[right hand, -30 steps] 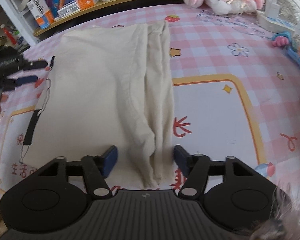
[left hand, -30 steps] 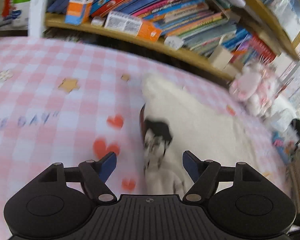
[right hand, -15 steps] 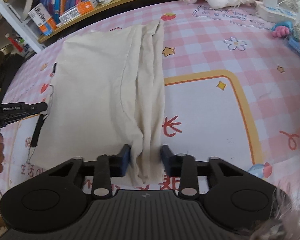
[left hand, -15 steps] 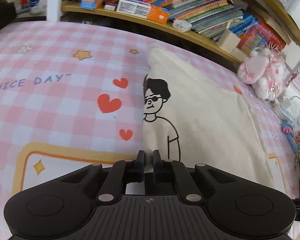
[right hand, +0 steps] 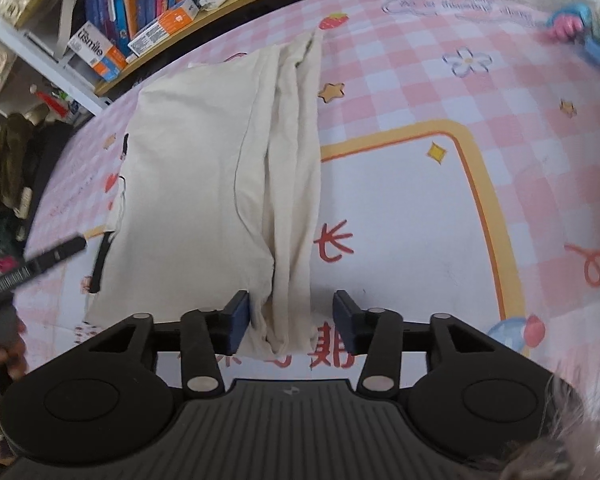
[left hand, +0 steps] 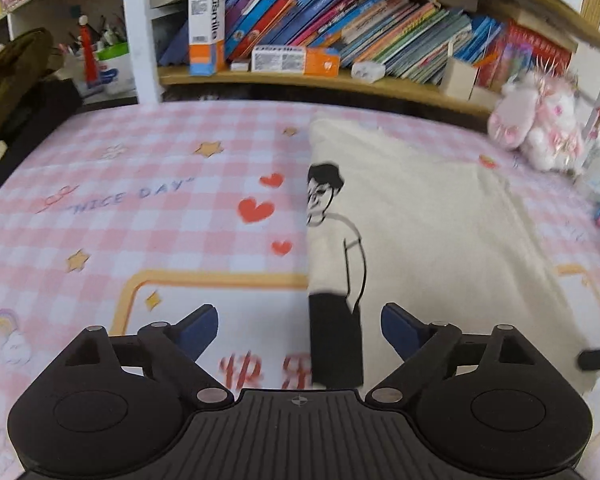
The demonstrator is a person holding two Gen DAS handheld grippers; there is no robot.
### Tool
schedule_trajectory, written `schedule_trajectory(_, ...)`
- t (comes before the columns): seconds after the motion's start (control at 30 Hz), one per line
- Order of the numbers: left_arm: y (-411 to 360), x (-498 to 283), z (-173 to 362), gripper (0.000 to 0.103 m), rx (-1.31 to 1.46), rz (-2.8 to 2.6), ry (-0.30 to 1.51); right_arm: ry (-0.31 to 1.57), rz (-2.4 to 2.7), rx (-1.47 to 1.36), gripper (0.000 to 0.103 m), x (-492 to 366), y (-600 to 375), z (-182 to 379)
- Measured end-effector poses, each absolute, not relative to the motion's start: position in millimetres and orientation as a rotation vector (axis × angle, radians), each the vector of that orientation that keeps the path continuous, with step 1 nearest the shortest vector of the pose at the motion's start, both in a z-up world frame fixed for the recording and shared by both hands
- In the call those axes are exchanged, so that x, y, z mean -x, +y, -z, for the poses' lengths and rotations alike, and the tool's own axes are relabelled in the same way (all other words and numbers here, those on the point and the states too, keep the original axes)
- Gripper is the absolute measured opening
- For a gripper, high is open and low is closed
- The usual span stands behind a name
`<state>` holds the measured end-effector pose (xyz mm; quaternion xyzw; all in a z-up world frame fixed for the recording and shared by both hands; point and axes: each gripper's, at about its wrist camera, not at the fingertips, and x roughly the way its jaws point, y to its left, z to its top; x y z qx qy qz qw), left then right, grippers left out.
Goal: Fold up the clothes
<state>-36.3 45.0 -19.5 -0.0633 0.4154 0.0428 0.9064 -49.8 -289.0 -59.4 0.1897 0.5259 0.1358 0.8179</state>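
Observation:
A cream T-shirt point(left hand: 440, 232) lies folded lengthwise on the pink checked mat point(left hand: 140, 216), with a black cartoon figure point(left hand: 332, 248) printed along its left edge. My left gripper point(left hand: 299, 330) is open just above the mat, and the shirt's near left corner lies between its fingers. In the right wrist view the shirt point(right hand: 188, 184) has its folded-in sleeve side bunched in long pleats point(right hand: 292, 208). My right gripper point(right hand: 291, 316) is open, straddling the near end of those pleats, its left finger point(right hand: 238, 316) against the cloth. The left gripper point(right hand: 40, 264) shows at that view's left edge, held by a hand point(right hand: 4, 354).
A low wooden shelf point(left hand: 300, 80) packed with books and boxes runs along the far side of the mat. A pink and white plush toy point(left hand: 536, 132) sits at the far right corner. Blue and pink small items point(right hand: 580, 28) lie at the mat's right edge.
The left gripper, shut at the shirt's edge half a second ago, has opened and drawn back toward the near corner. The right gripper's fingers, half closed around the pleats, have spread wider.

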Motion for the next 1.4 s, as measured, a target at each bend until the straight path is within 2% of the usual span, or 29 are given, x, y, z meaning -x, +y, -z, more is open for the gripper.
schedule_trajectory(0.2, 35.4, 62.8, 13.4, 0.097, 0.164, -0.103, 0.795, 1.17, -0.324, -0.498, 0.055, 56.4, -304.3, 60.2)
schedule_trajectory(0.53, 25.4, 83.1, 20.8, 0.099, 0.337, -0.05, 0.826, 1.173, -0.346, -0.571, 0.055, 56.2, -314.7, 62.3)
schedule_trajectory(0.93, -7.8, 75.3, 15.4, 0.099, -0.045, -0.095, 0.89, 1.183, -0.374, -0.563, 0.055, 47.3, -312.7, 63.1)
schedule_trajectory(1.17, -3.4, 72.0, 17.0, 0.099, -0.009, -0.081, 0.939, 1.197, -0.385, -0.509, 0.046, 39.1, -300.4, 60.8)
schedule_trajectory(1.27, -4.7, 71.0, 19.5, 0.099, 0.005, -0.06, 0.947, 1.197, -0.378, -0.468, 0.038, 37.1, -295.1, 60.1)
schedule_trajectory(1.33, -5.9, 70.3, 21.3, 0.099, 0.013, -0.045, 0.952, 1.198, -0.373, -0.447, 0.026, 36.3, -293.2, 60.2)
schedule_trajectory(1.4, -7.5, 70.4, 21.6, 0.099, 0.041, -0.011, 0.945, 1.206, -0.372, -0.447, 0.021, 34.9, -293.2, 61.6)
